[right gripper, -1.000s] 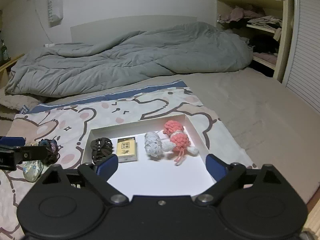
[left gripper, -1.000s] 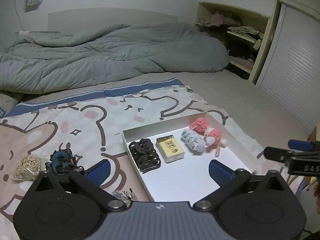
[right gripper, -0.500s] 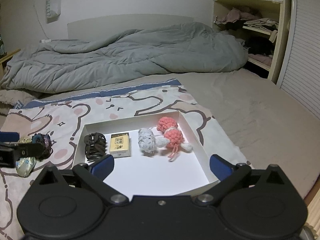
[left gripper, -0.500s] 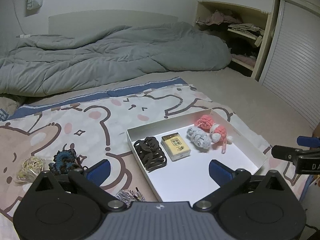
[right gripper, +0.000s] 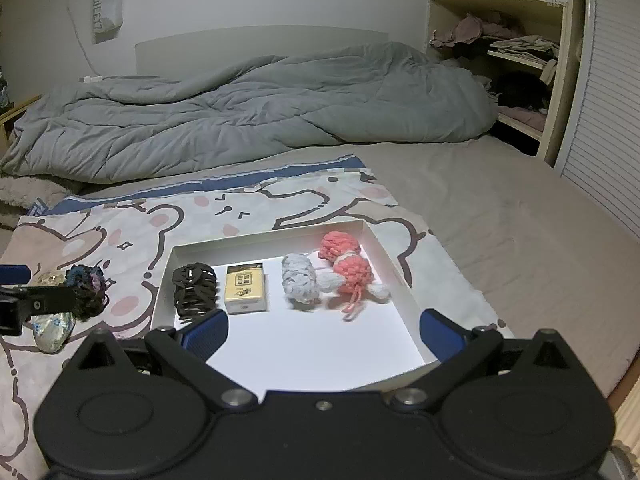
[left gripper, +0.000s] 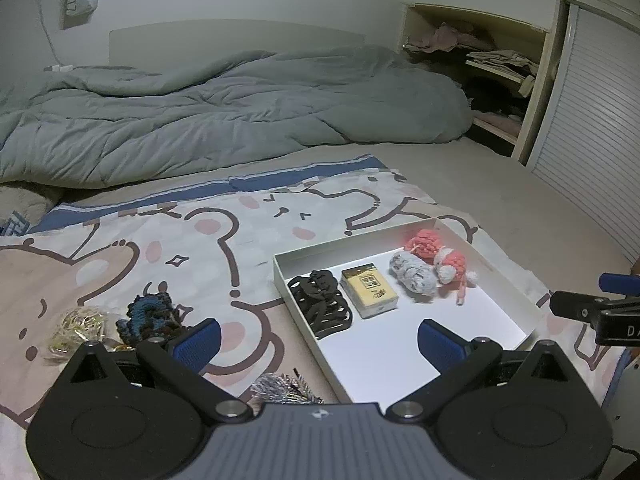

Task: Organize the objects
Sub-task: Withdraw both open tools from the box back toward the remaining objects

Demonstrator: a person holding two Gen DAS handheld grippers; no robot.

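A white shallow box (left gripper: 508, 276) (right gripper: 394, 266) lies on a bear-print sheet. In it sit a black hair claw (left gripper: 322, 304) (right gripper: 195, 290), a yellow card pack (left gripper: 369, 290) (right gripper: 245, 287), a grey knitted roll (left gripper: 414, 276) (right gripper: 298, 282) and a pink knitted toy (left gripper: 438, 258) (right gripper: 346, 264). Left of the box lie a dark blue scrunchie (left gripper: 150, 316) (right gripper: 86, 290), a gold chain bundle (left gripper: 78, 326) and a silvery item (left gripper: 284, 388). My left gripper (left gripper: 318, 342) is open and empty above the box's near left corner. My right gripper (right gripper: 324, 332) is open and empty over the box's near edge.
A rumpled grey duvet (left gripper: 224, 112) covers the far half of the bed. Open shelves with clothes (left gripper: 488, 64) and a slatted door (left gripper: 592, 128) stand at the right. A small clear wrapped item (right gripper: 52, 330) lies by the scrunchie. The bed's edge is at the right.
Both grippers have drawn back and risen slightly, so the box looks a little farther and more central. Nothing was picked up or let go.
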